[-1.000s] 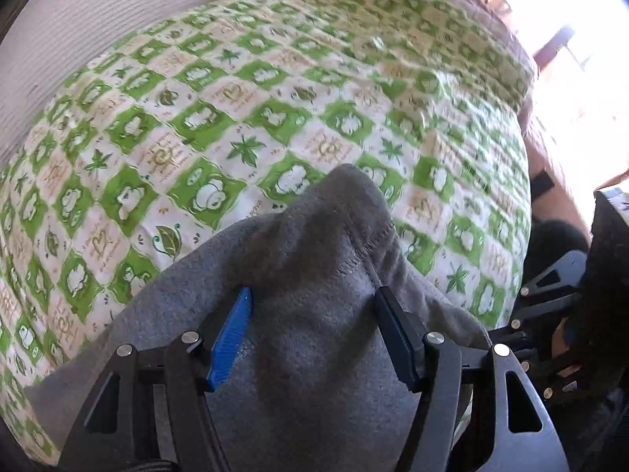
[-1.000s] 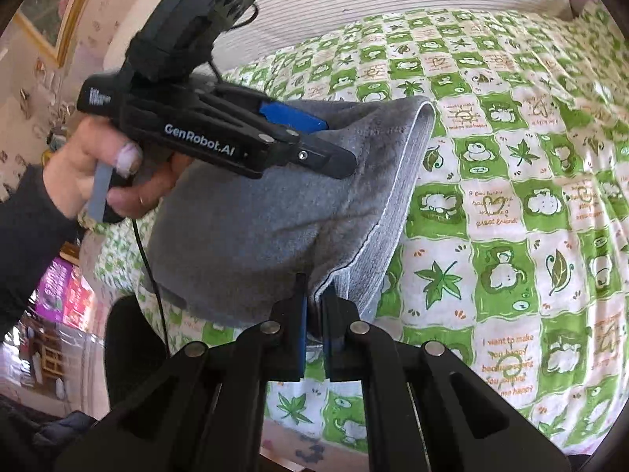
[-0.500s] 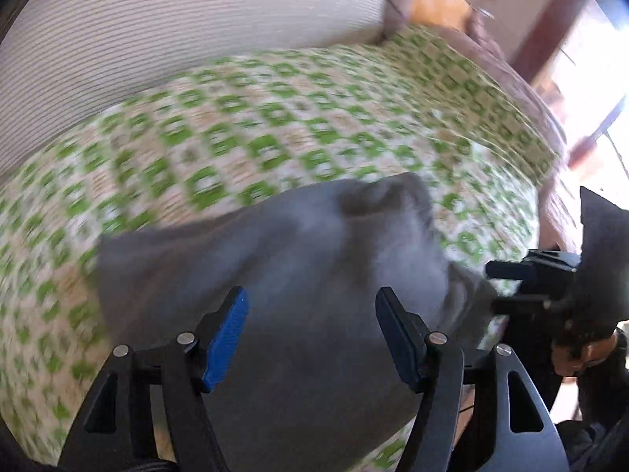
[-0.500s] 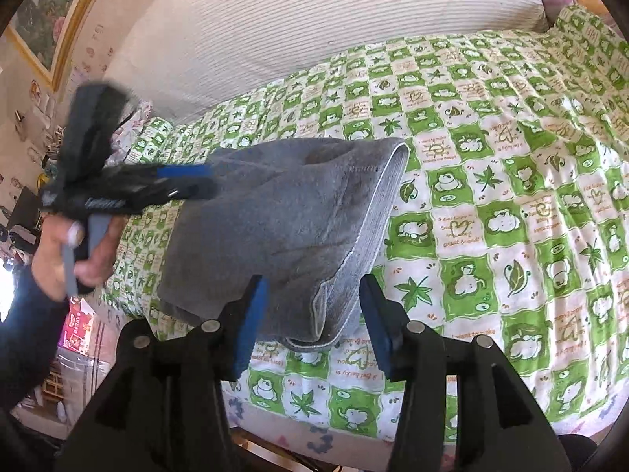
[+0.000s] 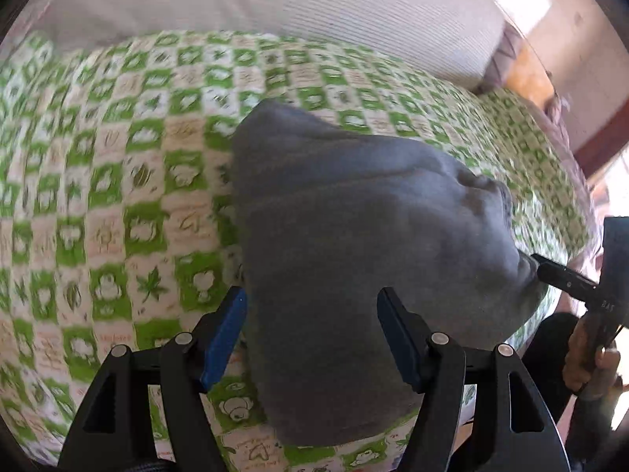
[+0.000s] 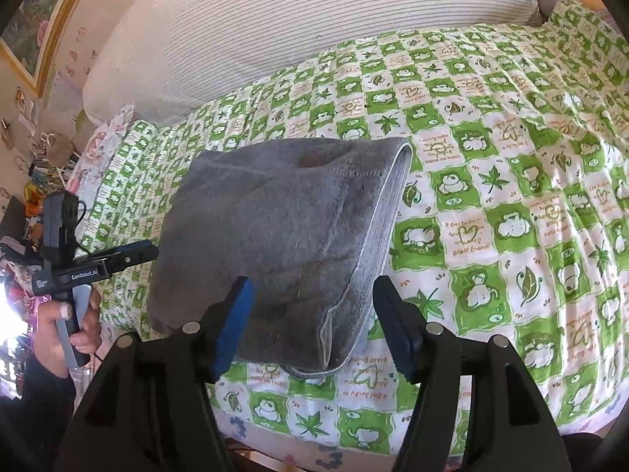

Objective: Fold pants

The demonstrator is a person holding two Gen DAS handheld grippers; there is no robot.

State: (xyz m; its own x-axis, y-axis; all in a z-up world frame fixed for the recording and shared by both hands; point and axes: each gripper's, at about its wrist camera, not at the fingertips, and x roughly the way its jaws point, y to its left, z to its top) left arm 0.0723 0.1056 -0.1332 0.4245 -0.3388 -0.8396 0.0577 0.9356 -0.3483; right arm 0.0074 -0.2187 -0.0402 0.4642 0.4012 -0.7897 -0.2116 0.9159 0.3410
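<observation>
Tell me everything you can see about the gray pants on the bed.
The gray pants look like soft fleece sweatpants, folded into a thick, rounded bundle. A ribbed band with stitching runs along one side. They lie flat on the green and white checked bedsheet, near its front edge. Neither gripper touches them: the right gripper and the left gripper both stand open close to the bundle.

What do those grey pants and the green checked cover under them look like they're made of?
The grey pants look like soft fleecy knit, matte and fuzzy, with a ribbed band along one edge. The green checked cover looks like thin printed cotton, smooth and faintly wrinkled, though only by appearance.
</observation>
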